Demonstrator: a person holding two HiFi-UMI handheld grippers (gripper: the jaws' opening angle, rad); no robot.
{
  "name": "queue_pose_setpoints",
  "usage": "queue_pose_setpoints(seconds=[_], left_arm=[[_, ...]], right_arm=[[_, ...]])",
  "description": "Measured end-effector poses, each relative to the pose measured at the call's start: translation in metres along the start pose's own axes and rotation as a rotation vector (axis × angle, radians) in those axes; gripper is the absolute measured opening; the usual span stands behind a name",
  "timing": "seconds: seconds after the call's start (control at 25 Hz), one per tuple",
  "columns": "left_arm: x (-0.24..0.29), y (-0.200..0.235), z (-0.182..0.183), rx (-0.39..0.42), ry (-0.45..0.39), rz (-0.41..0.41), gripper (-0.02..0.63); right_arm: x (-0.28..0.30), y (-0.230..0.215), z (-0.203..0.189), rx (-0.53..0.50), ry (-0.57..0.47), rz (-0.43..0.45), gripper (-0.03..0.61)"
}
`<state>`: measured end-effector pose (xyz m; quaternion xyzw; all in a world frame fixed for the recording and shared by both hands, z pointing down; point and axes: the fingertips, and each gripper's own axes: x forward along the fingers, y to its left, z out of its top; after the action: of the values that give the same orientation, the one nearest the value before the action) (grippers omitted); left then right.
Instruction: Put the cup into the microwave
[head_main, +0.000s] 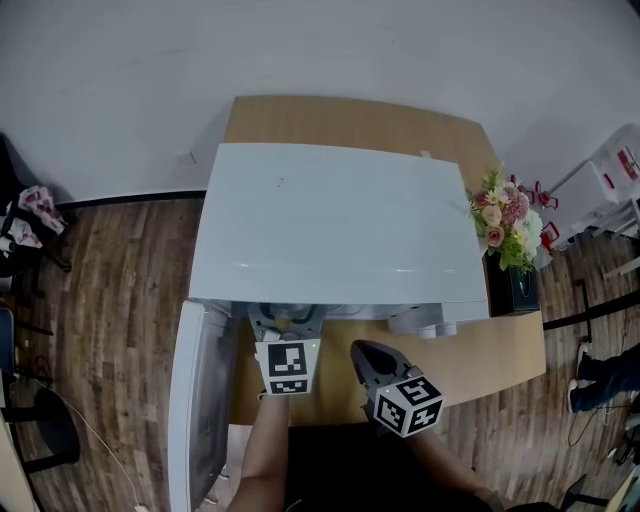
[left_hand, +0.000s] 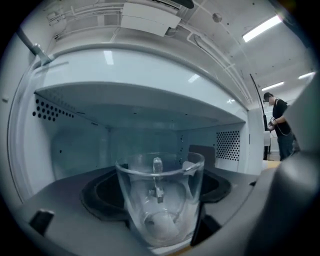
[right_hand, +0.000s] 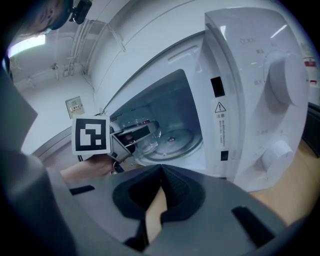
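Left hand-held gripper (head_main: 286, 322) clamped on glass cup (left_hand: 160, 200), upright, at threshold of open microwave (head_main: 340, 230), centre frame. Turntable (right_hand: 175, 137) lies straight ahead along jaws. Right hand-held gripper (head_main: 378, 362) clenched empty, lower right, farther from opening. Likely next: short forward push.

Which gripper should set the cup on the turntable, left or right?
Left. The left gripper holds the glass cup at the open mouth of the microwave, with the turntable just ahead. The right gripper sits shut and empty, back from the opening.
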<state>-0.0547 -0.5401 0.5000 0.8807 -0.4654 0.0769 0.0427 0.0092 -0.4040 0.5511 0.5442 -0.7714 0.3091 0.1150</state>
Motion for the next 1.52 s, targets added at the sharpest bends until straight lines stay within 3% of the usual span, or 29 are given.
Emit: queue_pose_setpoints(seconds=[0.52,1.36,1.52], left_arm=[[0.042,-0.001,-0.005,0.058,0.008,-0.012,0.399],[0.048,-0.001,-0.016,0.09,0.018,-0.035,0.4],[0.048,-0.002,-0.02,0.156,0.028,-0.025,0.4]], right_arm=[[0.004,-0.014,-0.003,-0.025,0.04,-0.025,-0.008],[-0.002,-0.017,-0.013,-0.002,0.047,-0.031,-0.008],[-0.003,-0.016,-0.014,0.002,0.047,-0.029,-0.008]])
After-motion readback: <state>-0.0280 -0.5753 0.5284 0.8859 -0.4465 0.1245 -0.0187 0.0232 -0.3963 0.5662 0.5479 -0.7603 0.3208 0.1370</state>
